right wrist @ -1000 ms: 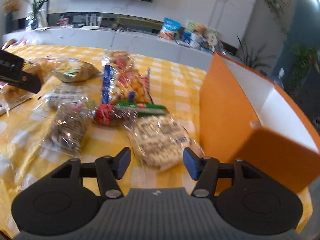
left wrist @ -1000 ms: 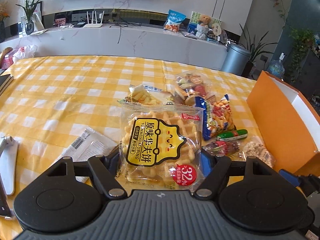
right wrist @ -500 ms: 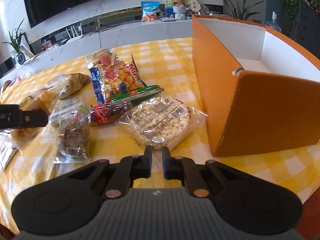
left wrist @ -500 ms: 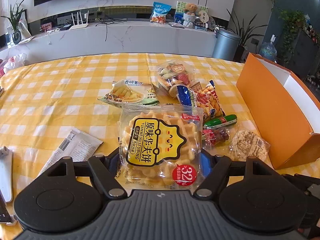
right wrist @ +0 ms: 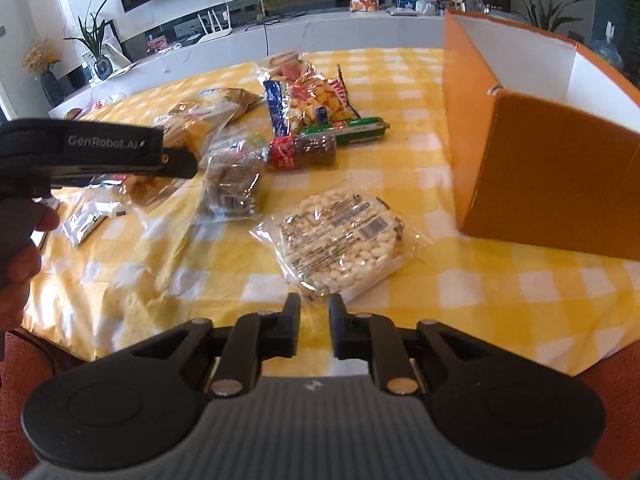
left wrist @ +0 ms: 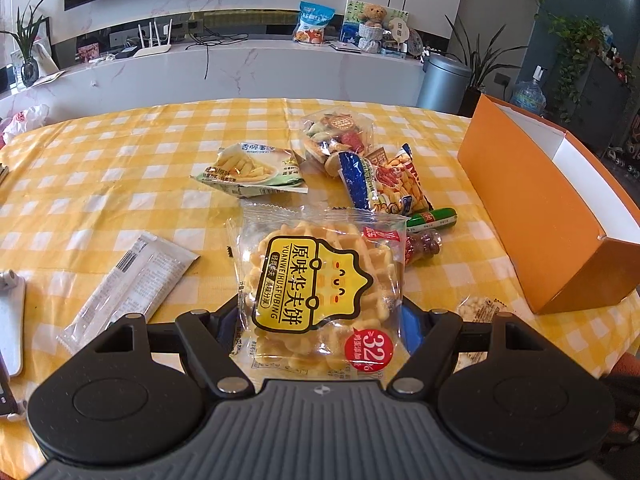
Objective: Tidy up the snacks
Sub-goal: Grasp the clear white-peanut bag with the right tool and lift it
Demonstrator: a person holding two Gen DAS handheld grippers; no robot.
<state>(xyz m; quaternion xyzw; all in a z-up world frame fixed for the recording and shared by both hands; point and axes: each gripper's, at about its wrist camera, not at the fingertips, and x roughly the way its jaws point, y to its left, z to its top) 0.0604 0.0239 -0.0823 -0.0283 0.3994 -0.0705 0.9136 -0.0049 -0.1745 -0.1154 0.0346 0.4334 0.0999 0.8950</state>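
Observation:
My left gripper (left wrist: 320,320) is shut on a clear waffle packet (left wrist: 316,280) with a yellow label, held just above the yellow checked tablecloth (left wrist: 100,200). The open orange box (left wrist: 540,216) stands to its right. In the right wrist view my right gripper (right wrist: 314,312) has a narrow gap and its jaws are opening, with nothing between them. A puffed-grain cake packet (right wrist: 340,240) lies just beyond its tips. The orange box (right wrist: 540,168) rises to the right of it, and its white inside shows.
Loose snacks lie mid-table: a green potato-stick bag (left wrist: 252,170), a mixed cracker bag (left wrist: 336,136), a blue-and-red bag (left wrist: 388,184), a green sausage (left wrist: 434,218) and a white sachet (left wrist: 132,280). A dark cake packet (right wrist: 232,184) lies by the left gripper's body (right wrist: 92,152). The table edge is close.
The right jaws went from wide apart to shut, then parted a little, and that gripper drew back from the puffed-grain packet. The left gripper shifted slightly, still holding the waffle packet.

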